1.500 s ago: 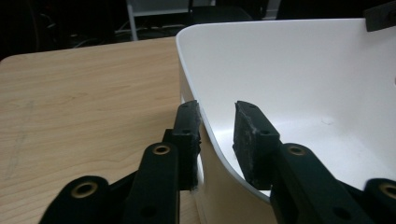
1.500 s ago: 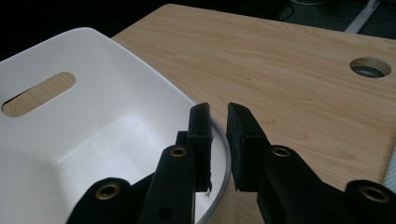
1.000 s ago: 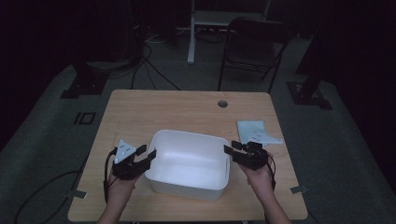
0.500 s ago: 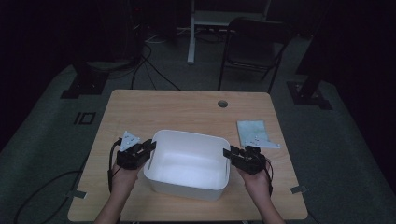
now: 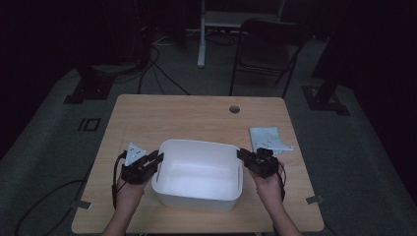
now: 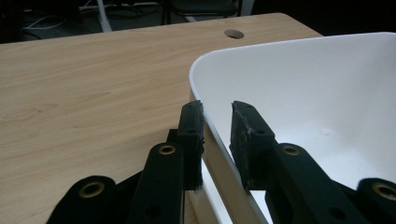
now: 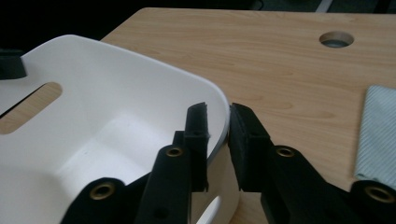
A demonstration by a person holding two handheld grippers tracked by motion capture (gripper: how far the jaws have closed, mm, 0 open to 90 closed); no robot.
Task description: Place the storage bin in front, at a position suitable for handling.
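Both the left gripper (image 5: 156,158) and right gripper (image 5: 242,155), just closing, clamp the white tub's (image 5: 196,196) rim.

The high view is dim, with darkness around the lit table (image 5: 196,118); both gripper views are brighter and sharp.

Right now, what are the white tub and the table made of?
The white tub looks like smooth plastic: thin curved rim, even white, soft sheen, with a molded handle slot. The table looks like wood or a wood-look laminate: pale grain lines on a flat matte top, so I can't tell which.
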